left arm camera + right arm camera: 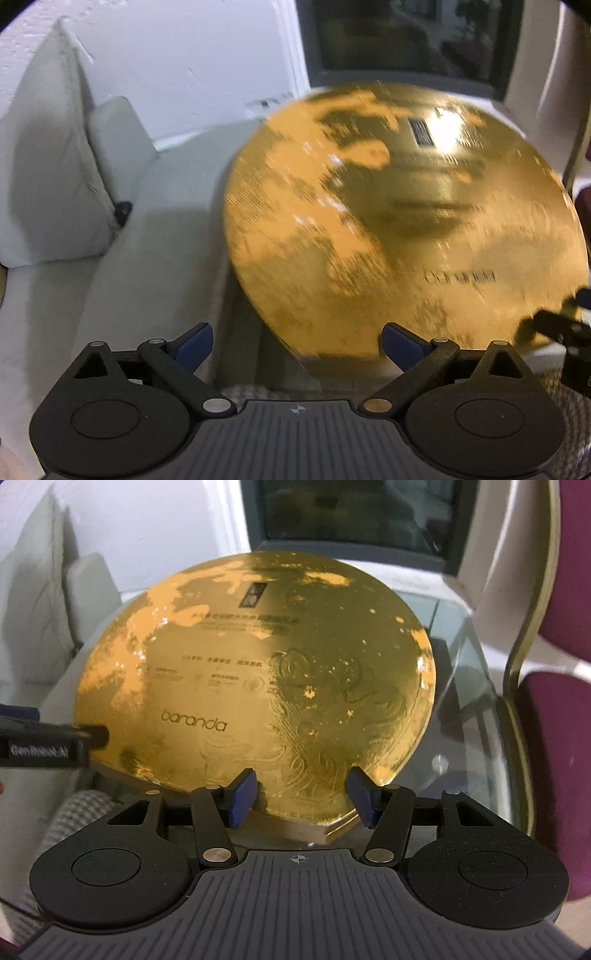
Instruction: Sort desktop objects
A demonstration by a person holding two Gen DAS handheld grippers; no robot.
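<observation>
One gold round box (255, 672), flat and lidded, printed "baranda", lying on the glass table (461, 635) near its front edge; judged the item to be sorted. One right gripper (301, 797), blue pads standing either side of the box's near rim with a gap at each side, so partly open and holding nothing; placed thus, it seems, to take or leave the rim. One left gripper (297, 345), spread wide and empty, set off the box's left edge, probably in support. One dark monitor (362, 513) behind. One purple chair (554, 701) at right. Two pale cushions (55, 155) at left.
</observation>
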